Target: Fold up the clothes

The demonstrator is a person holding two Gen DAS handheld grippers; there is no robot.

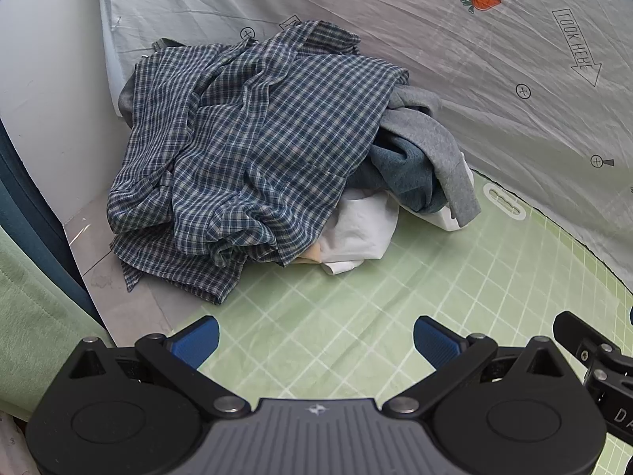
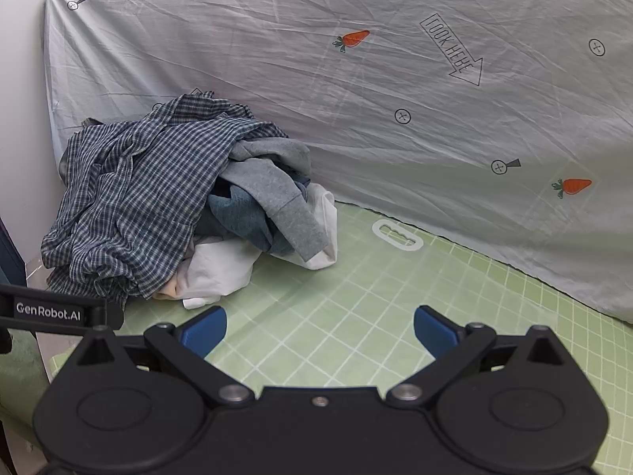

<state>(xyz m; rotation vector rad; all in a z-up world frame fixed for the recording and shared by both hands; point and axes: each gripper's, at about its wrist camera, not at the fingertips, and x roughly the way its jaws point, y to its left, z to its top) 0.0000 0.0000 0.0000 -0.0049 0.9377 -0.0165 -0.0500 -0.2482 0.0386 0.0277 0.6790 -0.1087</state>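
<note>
Left claw wide, tilted down

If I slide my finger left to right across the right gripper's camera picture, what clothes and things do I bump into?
Plaid shirt → grey sweatshirt → white handle-shaped print on the green mat → lower carrot picture on the sheet.

One plaid shirt, one grey sweater, one blue-grey top, one white garment, one green mat, and two carrot prints on the sheet.
</note>
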